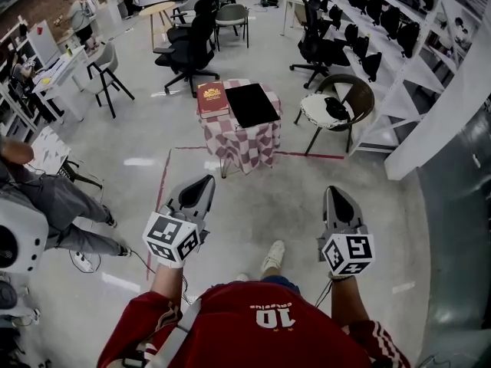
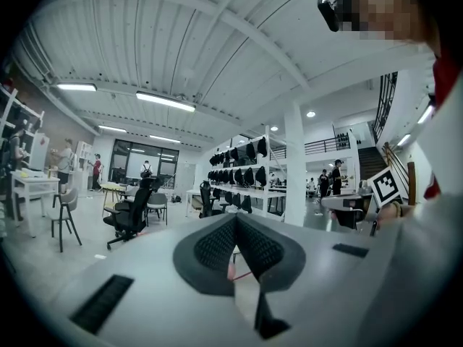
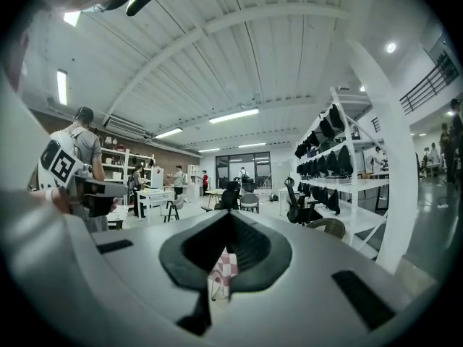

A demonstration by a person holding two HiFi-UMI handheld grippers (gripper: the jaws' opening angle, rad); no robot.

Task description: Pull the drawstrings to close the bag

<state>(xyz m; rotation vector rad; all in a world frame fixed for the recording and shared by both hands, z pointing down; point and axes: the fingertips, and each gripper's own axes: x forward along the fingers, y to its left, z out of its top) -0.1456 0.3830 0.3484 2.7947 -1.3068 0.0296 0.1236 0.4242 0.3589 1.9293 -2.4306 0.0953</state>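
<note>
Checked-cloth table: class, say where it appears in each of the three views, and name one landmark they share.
Head view: checked table, upper centre.
Left gripper view: not made out; the shut jaws cover that spot.
Right gripper view: low centre, in the gap under the shut jaws.
Shared landmark: the white shelves of black items.

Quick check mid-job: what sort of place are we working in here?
Probably an open-plan lab or workshop office. It has black rolling office chairs, long white shelving loaded with dark gear, and white desks where people work, all on a bare concrete floor.
</note>
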